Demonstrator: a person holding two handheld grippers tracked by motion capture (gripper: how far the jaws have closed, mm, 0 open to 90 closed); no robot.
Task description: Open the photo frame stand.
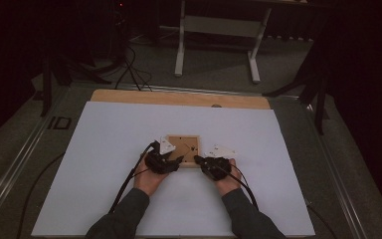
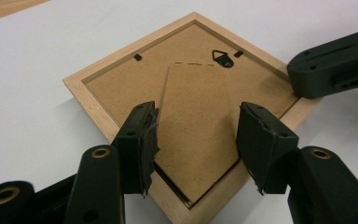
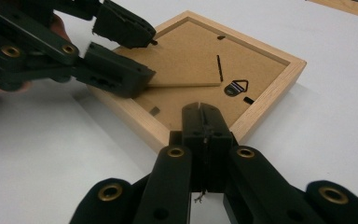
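Wooden square picture frame [image 2: 103, 103], fibreboard back [image 2: 193, 88]

A wooden table [image 1: 129, 95] carries a white sheet [image 1: 104, 149]; a wooden frame [image 1: 171, 142] lies face-down on it.

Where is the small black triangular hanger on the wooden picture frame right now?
The black triangular hanger sits on the brown backing board near the frame's far edge, beyond the folded stand flap, ahead of the left gripper.

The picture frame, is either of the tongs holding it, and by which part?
Neither holds the picture frame. The left tongs are open astride its fold-out stand; the right tongs are shut, pressing near one corner.
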